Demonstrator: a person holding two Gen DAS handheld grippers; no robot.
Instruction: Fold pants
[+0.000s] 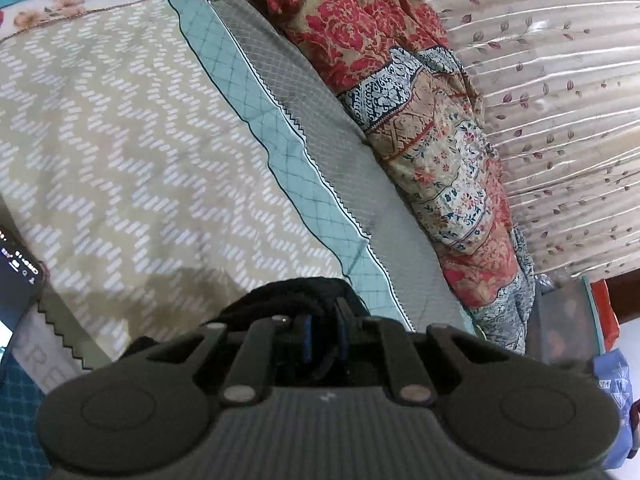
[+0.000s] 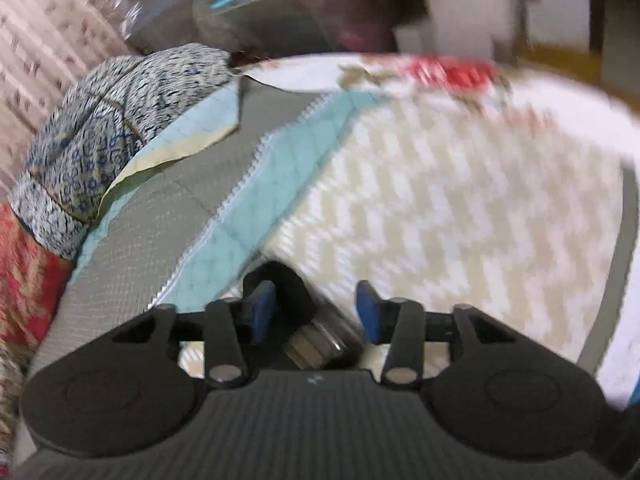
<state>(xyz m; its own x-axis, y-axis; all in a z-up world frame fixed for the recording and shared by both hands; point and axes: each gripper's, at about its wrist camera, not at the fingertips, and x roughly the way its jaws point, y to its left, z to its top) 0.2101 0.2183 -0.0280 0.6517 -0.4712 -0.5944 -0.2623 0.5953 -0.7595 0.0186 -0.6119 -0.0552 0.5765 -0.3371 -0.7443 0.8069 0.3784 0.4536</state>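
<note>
In the left wrist view my left gripper (image 1: 322,336) is shut on a bunch of black pants fabric (image 1: 280,300), held over the zigzag-patterned bedsheet (image 1: 120,140). Only that bunched part of the pants shows. In the right wrist view, which is blurred, my right gripper (image 2: 316,312) is open, its blue pads (image 2: 260,308) apart. Between and below them a dark object with a metal part (image 2: 320,336) shows; I cannot tell what it is. No pants fabric shows in that view.
A pile of red and blue patterned clothes (image 1: 420,100) lies along the bed's far side by a leaf-print curtain (image 1: 560,100). A phone (image 1: 16,276) lies at the left. Blue-white cloth (image 2: 100,128) and boxes (image 2: 280,8) lie beyond the bed.
</note>
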